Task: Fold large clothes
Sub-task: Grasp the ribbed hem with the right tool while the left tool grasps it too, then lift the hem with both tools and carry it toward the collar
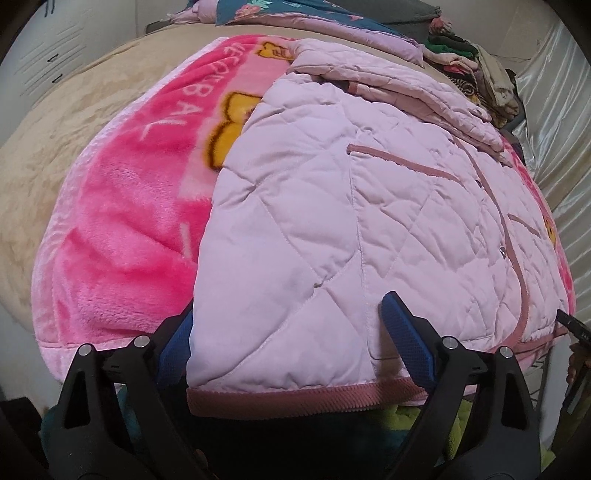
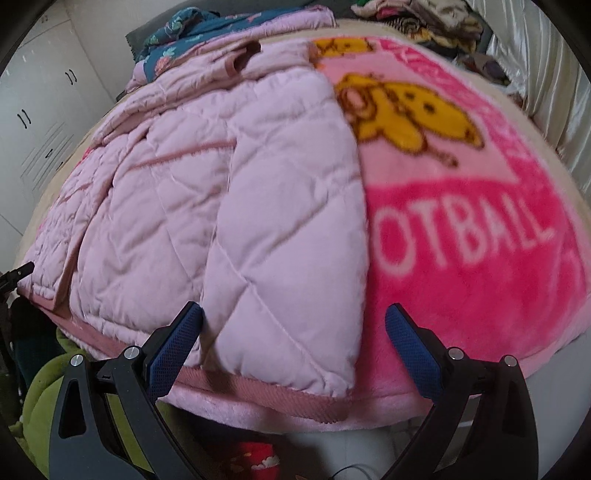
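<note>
- The left gripper (image 1: 291,325) stands wide open at the near hem of the quilted pink jacket (image 1: 332,221). The jacket's near left corner lies between its blue pads (image 1: 406,339), and the left-hand pad is partly hidden behind the fabric. I cannot tell whether either pad presses on the cloth.
- The right gripper (image 2: 293,325) is also spread wide at the jacket (image 2: 221,203). Its left-hand pad (image 2: 173,343) lies against the quilting, its right-hand one rests over the fleece just beside the jacket's right edge, and the jacket's near right corner sits between them, not pinched.
- The jacket lies flat, front up, with a darker pink ribbed hem band (image 1: 295,398) along the near edge and its sleeves folded across the far end.
- Under the jacket is a bright pink fleece blanket (image 2: 461,229), showing on both sides, with white lettering and a yellow cartoon figure (image 2: 410,107).
- Under that lies a beige cover (image 1: 74,129).
- Beyond the jacket's far end lie a floral teal cloth (image 2: 177,26) and a heap of mixed clothes (image 1: 476,70).
- Below the jacket's hem, green fabric (image 2: 48,406) shows.
</note>
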Available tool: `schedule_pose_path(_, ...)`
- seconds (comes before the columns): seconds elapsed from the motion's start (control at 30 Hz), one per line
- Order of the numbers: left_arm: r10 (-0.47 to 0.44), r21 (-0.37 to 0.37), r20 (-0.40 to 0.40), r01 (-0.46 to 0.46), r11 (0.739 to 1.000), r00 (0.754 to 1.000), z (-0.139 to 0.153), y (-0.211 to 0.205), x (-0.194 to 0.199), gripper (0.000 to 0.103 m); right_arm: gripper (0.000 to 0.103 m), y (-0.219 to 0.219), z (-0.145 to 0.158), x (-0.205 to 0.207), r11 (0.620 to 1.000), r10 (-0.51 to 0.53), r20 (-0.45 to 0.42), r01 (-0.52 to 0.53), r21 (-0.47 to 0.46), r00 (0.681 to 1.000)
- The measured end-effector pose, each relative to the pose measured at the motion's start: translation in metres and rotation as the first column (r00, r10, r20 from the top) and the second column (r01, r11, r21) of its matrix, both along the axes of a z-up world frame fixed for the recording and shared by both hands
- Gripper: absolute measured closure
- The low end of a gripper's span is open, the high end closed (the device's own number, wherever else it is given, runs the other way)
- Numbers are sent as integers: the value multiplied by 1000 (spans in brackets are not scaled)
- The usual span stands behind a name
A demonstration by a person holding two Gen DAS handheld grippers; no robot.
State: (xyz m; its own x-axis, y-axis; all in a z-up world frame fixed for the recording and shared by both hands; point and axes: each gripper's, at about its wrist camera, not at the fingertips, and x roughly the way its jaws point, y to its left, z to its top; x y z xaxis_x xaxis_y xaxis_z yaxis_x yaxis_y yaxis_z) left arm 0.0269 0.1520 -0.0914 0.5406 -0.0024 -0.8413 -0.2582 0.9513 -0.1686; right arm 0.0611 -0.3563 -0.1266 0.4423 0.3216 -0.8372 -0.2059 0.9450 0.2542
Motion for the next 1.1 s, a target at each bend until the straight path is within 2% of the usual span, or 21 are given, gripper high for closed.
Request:
schedule_pose_path(0.1, 0, -1, 2, 0, 1000, 1000, -1, 0, 0, 18, 4, 2, -6, -2, 1000, 3, -5, -3, 19, 1000)
schedule_pose_path(0.13, 2, 2, 2, -2, 1000, 1000, 0, 1, 0, 21, 5, 3, -8, -3, 1000, 7, -4, -7, 23, 1000)
schedule_pose_path(0.17, 5, 7, 4, -5, 1000, 1000, 0, 1, 0, 23, 11, 4, -7, -4, 1000, 11, -1, -11, 23, 1000)
schedule_pose_path(0.2, 7, 8, 5, -7, 1000, 1000, 0, 1, 0, 26, 26, 6, -6, -6, 999, 31, 6, -32, 40, 999)
schedule_pose_path(0.23, 9, 10, 8, -10, 1000, 1000, 0, 1, 0, 32, 32, 8, -4, -7, 997, 47, 12, -47, 54, 999)
schedule_pose_path(0.27, 10, 15, 10, -10, 1000, 1000, 1, 1, 0, 33, 38, 10, -2, -9, 997, 53, 24, -54, 47, 998)
schedule_pose_path(0.3, 9, 18, 10, -9, 1000, 1000, 1, 1, 0, 37, 50, 13, 2, -13, 996, 77, 45, -79, 40, 996)
schedule_pose_path(0.4, -3, 31, 19, 3, 1000, 1000, 3, -2, -2, 46, 73, 17, 15, -17, 994, 108, 93, -110, 24, 990)
schedule_pose_path(0.47, -5, 25, 28, 5, 1000, 1000, 5, -2, -3, 52, 79, 18, 25, -19, 992, 119, 124, -124, 34, 985)
schedule_pose_path(0.53, -5, 23, 37, 4, 1000, 999, 8, -2, -4, 62, 81, 19, 38, -21, 989, 131, 168, -140, 44, 977)
schedule_pose_path(0.63, -9, 6, 56, 9, 1000, 998, 12, -1, -7, 70, 83, 21, 55, -21, 986, 141, 222, -157, 53, 965)
schedule_pose_path(0.73, 1, -49, 75, 3, 999, 997, 12, 6, -10, 77, 83, 19, 66, -18, 985, 130, 252, -155, 81, 959)
schedule_pose_path(0.83, 4, -59, 91, 1, 998, 996, 13, 6, -11, 86, 84, 18, 74, -16, 983, 118, 279, -152, 102, 953)
schedule_pose_path(1.1, -25, 2, 181, 25, 1000, 983, 41, -7, -12, 90, 84, 18, 92, -12, 982, 108, 334, -153, 113, 937)
